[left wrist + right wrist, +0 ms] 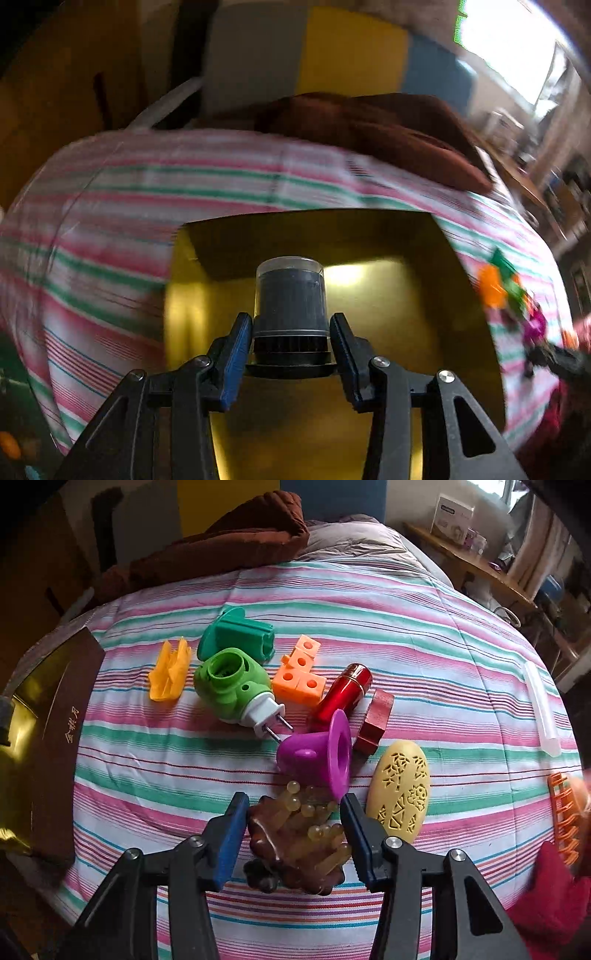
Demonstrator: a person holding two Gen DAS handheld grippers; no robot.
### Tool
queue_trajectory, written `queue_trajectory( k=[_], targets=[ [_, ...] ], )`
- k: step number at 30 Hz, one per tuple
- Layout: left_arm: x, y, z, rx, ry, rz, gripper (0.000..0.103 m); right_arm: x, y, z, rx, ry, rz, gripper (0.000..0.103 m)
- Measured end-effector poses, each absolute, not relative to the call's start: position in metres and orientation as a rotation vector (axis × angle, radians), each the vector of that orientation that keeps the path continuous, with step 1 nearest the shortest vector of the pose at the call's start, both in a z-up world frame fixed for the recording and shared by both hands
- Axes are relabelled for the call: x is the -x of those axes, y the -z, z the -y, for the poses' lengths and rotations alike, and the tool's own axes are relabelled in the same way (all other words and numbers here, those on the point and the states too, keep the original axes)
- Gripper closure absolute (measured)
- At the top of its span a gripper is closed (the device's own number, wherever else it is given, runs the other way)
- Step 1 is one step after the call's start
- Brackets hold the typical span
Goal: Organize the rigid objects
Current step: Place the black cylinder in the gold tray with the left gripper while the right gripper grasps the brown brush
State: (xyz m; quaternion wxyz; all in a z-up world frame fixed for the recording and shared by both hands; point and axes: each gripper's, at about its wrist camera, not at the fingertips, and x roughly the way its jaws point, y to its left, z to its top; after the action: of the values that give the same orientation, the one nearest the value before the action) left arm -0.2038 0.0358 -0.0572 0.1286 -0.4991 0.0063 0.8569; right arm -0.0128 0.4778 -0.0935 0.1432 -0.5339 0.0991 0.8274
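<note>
Two grippers busy: left gripper [291,343] pinching a black capped jar [290,299] over the gold box [388,295], right gripper [293,834] spread around an amber studded massager [299,842].

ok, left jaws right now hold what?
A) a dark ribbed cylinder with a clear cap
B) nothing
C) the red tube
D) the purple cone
A: in the left wrist view the left gripper is clamped on the dark cylinder over the gold box.

Two orange pieces [300,672], two green [231,686], one box [369,295].
</note>
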Motion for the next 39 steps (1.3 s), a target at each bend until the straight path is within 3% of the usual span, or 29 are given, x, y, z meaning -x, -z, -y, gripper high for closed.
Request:
queue_trajectory(
  k=[15,26,34,39],
  targets=[
    [0.259,0.082,-0.043,1.514,-2.592,-0.147,0.059,0.017,0.097,-0.477,1.531,-2.388,-0.305,0.051],
    [0.222,0.054,-0.03,1.416,-2.606,-0.227,0.057,0.017,0.105,-0.484,1.553,-2.341,-0.37,0.046],
    [0.195,0.032,-0.019,1.351,-2.616,-0.083,0.057,0.013,0.109,-0.495,1.551,-2.307,-0.485,0.046],
    [0.144,0.009,-0.023,1.215,-2.634,-0.112,0.057,0.013,0.111,-0.493,1.562,-2.295,-0.465,0.046]
  ],
)
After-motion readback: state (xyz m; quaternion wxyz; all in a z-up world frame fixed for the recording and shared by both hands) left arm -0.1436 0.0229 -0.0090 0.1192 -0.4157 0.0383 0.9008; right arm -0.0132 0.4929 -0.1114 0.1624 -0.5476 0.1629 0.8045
